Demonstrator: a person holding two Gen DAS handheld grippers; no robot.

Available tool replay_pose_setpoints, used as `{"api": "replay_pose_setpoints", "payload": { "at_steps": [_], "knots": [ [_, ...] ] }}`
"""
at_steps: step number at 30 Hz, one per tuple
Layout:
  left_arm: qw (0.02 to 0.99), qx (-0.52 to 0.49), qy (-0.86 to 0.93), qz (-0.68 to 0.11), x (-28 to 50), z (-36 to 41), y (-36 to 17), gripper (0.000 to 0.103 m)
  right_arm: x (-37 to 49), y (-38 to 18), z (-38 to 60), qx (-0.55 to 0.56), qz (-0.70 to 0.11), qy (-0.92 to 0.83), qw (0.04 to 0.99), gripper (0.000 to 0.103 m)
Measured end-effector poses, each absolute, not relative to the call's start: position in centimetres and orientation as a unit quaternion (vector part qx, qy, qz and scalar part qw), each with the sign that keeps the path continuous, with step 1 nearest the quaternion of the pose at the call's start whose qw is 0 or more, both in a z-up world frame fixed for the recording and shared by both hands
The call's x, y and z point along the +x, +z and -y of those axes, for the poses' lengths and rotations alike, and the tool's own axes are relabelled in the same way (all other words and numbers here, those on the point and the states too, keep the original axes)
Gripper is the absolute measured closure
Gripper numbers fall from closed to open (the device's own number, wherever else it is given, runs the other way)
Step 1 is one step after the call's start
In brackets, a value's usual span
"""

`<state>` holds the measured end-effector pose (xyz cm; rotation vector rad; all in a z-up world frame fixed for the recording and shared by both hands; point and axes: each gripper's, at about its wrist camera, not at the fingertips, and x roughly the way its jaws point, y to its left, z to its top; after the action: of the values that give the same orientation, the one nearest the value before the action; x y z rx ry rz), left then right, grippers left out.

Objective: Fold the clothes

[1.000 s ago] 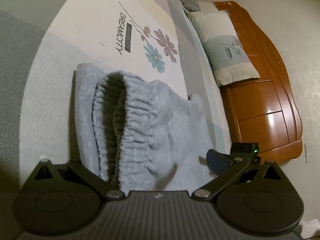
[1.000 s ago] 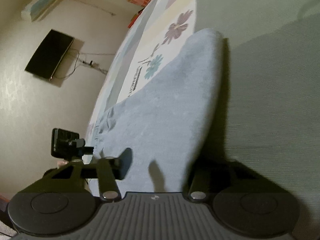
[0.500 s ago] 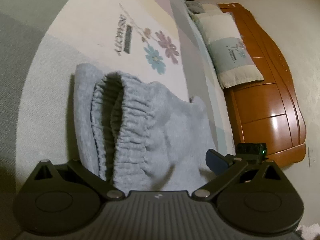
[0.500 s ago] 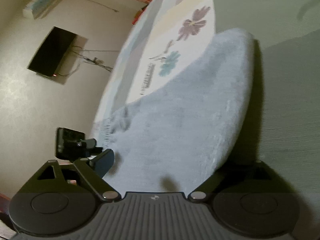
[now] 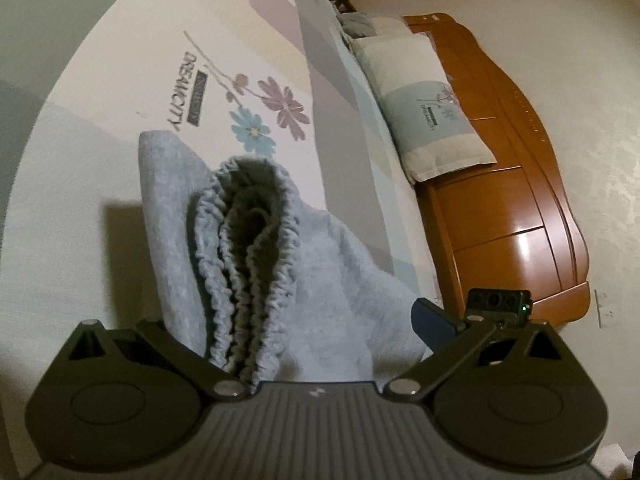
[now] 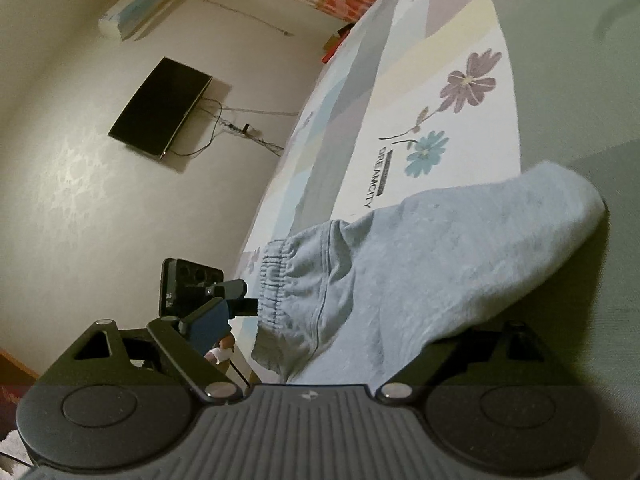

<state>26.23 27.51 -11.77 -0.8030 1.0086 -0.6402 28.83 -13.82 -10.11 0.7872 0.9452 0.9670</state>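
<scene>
Garment: grey sweatpants (image 5: pixel 328 280) are lying folded on the bedsheet (image 5: pixel 120 128), directly ahead of both grippers; waistband (image 5: pixel 248 264) is bunching just in front of your left gripper, gathered elastic standing open like a pocket.

Left gripper (image 5: pixel 316 344): jaws are standing wide apart, one finger at either side of the cloth, nothing pinched that the left wrist view shows.

Right gripper (image 6: pixel 360 340): jaws are spread wide; the rounded fold of the pants (image 6: pixel 460 264) is lying ahead and between the fingers, pads not pressing on it.

Other gripper in view: the right gripper's finger is showing at the right edge of the left wrist view; the left gripper (image 6: pixel 208 300) is sitting off the waistband end in the right wrist view.

Step in hand, as I judge it: you are letting go after a fold and backing off.

Doing it well: you are wanting both fingers clear of the fabric before pulling away, so no layer is dragging. Watch the waistband; it is puffing up and probably needs pressing flat.

Risk: a finger catching the elastic would be undoing the fold.

Surroundings: pillow (image 5: pixel 424 100) and wooden headboard (image 5: pixel 520 184) are well beyond, to the right of your left gripper.
</scene>
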Motion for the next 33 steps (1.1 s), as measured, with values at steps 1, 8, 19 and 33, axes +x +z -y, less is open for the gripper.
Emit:
{"api": "replay_pose_setpoints", "payload": {
  "at_steps": [1,8,19,33],
  "knots": [
    [0.752,-0.367,-0.295,-0.460,26.2,-27.4,-11.6,0.002,28.7,-9.8,13.8,0.351,-0.424,0.438,0.711,0.011],
    [0.752,-0.361,-0.308,-0.457,26.6,-25.6,-10.5,0.002,27.8,-7.9,14.5,0.340,-0.408,0.440,0.724,0.011],
    [0.744,-0.327,-0.342,-0.471,29.5,-18.4,-8.6,0.002,24.9,-5.0,20.0,0.344,-0.375,0.408,0.758,0.011],
    [0.710,-0.257,-0.398,-0.522,36.1,-0.6,-7.1,0.002,20.5,-3.9,33.1,0.400,-0.317,0.308,0.803,0.010]
  ]
}}
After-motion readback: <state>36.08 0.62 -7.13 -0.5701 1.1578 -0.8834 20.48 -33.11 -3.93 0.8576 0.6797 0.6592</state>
